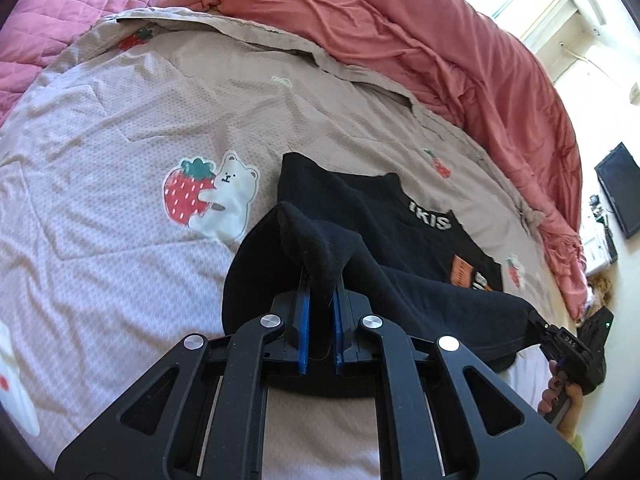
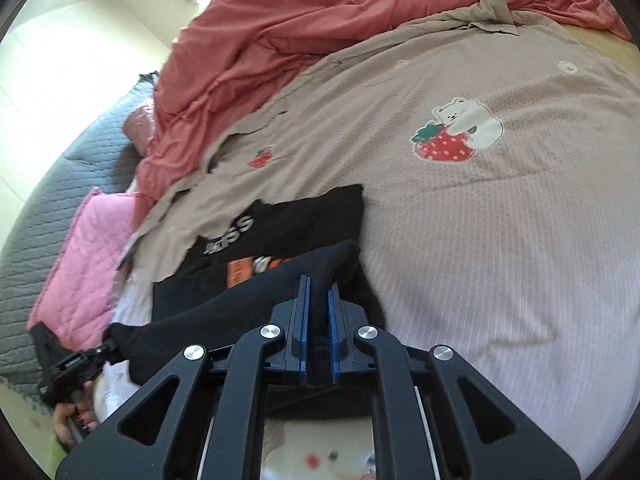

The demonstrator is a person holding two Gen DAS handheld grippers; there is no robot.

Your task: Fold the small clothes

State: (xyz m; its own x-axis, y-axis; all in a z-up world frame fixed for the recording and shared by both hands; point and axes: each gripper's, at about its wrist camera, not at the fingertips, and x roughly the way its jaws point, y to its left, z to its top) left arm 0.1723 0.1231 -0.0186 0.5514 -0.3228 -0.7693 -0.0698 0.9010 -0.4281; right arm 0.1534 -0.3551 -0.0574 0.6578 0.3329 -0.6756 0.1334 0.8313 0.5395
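Observation:
A small black T-shirt (image 1: pixel 360 216) with white letters and an orange print lies on the strawberry-and-bear bedspread (image 1: pixel 120 128). My left gripper (image 1: pixel 320 280) is shut on one corner of its near edge and holds it lifted. My right gripper (image 2: pixel 318 284) is shut on the other corner of that edge. The lifted edge hangs stretched between them above the shirt (image 2: pixel 280 236). Each gripper shows in the other's view: the right (image 1: pixel 538 320) at the far right, the left (image 2: pixel 105 347) at the lower left.
A rumpled salmon-red blanket (image 1: pixel 440 40) lies along the far side of the bed. A pink quilt (image 1: pixel 60 12) and a pink cushion (image 2: pixel 84 256) sit at the sides. A grey quilted mat (image 2: pixel 60 184) and a dark screen (image 1: pixel 620 188) are beyond.

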